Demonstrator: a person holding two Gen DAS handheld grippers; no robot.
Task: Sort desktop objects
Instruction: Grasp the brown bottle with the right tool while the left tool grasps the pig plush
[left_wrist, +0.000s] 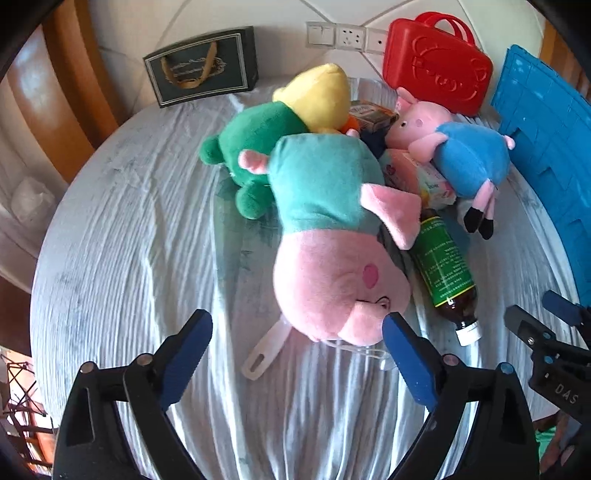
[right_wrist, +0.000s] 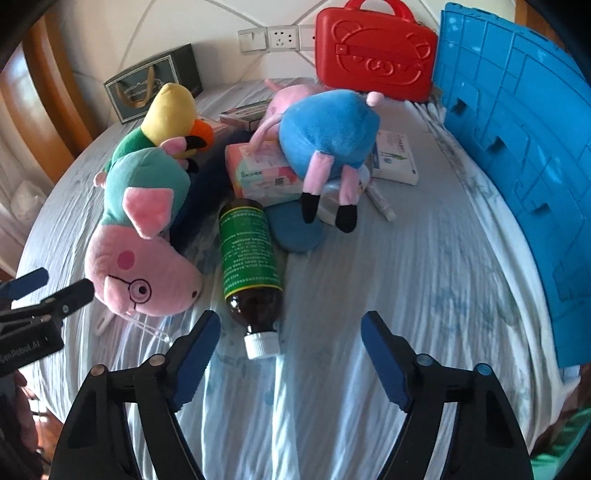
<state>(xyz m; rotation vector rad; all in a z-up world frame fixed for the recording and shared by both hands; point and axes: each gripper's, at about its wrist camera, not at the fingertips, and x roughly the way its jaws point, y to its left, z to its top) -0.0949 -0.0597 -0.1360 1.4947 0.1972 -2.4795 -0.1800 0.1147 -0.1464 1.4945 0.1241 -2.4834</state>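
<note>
A: Both grippers stand open and hold nothing. The left gripper (left_wrist: 297, 334) gapes wide at lower centre, its right pad at the snout of the soft pink pig plush (left_wrist: 332, 236).

B: The right gripper (right_wrist: 290, 332) spreads less wide; the brown bottle (right_wrist: 251, 266), glossy, green-labelled, lies mid-frame, its ribbed white cap just between the fingertips on the wrinkled cloth (right_wrist: 424, 295).

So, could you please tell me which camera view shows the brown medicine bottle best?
The right wrist view: the brown bottle lies whole, from white cap to green label. In the left wrist view the large pig plush hides its upper end.
</note>
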